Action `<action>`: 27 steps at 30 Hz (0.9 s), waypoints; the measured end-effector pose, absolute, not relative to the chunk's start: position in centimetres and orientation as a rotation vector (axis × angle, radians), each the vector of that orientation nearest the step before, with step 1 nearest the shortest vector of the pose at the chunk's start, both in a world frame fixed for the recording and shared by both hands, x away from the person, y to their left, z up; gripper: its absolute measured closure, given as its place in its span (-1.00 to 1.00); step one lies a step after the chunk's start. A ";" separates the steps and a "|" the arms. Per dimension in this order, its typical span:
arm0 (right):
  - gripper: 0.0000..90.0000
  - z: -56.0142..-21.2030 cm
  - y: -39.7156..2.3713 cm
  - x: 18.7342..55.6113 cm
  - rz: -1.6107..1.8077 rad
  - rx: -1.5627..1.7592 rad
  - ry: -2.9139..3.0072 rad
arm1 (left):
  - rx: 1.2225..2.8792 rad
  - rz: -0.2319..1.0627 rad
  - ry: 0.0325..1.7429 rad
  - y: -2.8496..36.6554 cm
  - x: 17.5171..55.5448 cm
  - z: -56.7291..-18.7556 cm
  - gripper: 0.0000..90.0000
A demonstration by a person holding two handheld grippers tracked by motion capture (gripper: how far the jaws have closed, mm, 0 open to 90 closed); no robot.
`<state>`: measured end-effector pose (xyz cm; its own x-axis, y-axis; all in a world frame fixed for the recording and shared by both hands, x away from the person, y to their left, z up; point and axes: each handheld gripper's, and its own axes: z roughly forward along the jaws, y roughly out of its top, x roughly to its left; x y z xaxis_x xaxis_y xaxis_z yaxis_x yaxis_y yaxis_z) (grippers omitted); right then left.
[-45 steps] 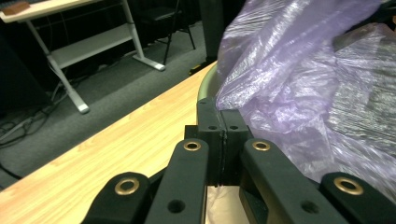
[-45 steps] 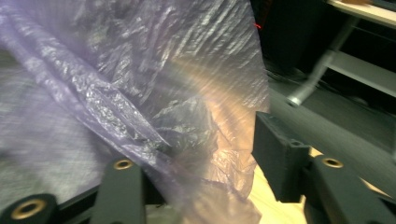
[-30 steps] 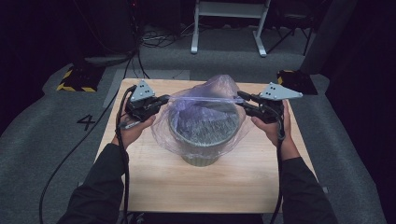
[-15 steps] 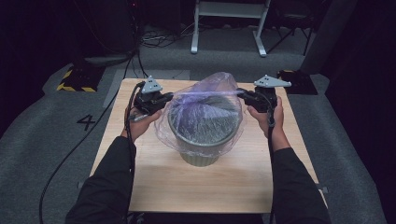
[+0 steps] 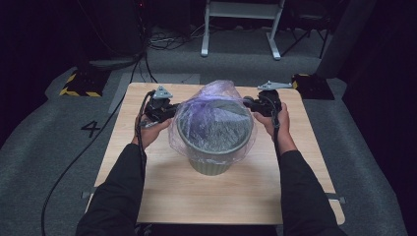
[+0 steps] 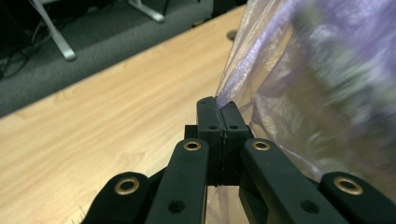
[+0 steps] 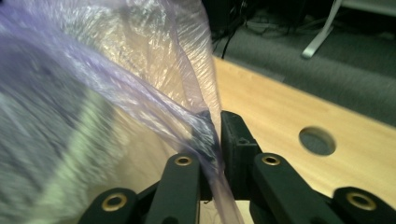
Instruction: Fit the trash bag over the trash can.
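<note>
Item: plastic bag (image 5: 212, 120), draped over green bin (image 5: 211, 157), table centre. We hold it both sides: L gripper (image 5: 164, 109) clamped on bag edge at 9 o'clock, R gripper (image 5: 255, 104) pinching film at 3. Bin rim sits between, equidistant; next pull probably downward.

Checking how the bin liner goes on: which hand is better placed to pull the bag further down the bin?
Probably the left. The left tool is clamped flat on the bag beside the bin rim. The right tool also pinches film, but its grip looks looser, with a slight gap at the tips.
</note>
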<state>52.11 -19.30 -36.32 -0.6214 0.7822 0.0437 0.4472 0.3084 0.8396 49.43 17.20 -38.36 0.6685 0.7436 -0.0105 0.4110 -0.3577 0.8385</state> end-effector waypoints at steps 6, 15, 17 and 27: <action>0.83 -38.5 -19.3 52.8 1.275 1.186 2.292 | 1.980 0.386 0.919 16.8 49.8 -39.8 0.99; 0.81 -40.6 -19.4 52.1 1.270 1.180 2.342 | 2.032 0.384 0.924 17.1 49.2 -42.0 0.96; 0.72 -41.1 -19.9 51.8 1.275 1.187 2.338 | 2.023 0.380 0.936 17.7 48.9 -42.5 0.93; -0.03 -40.5 -23.0 49.9 1.295 1.109 2.279 | 1.879 0.447 0.935 22.7 45.4 -42.5 0.36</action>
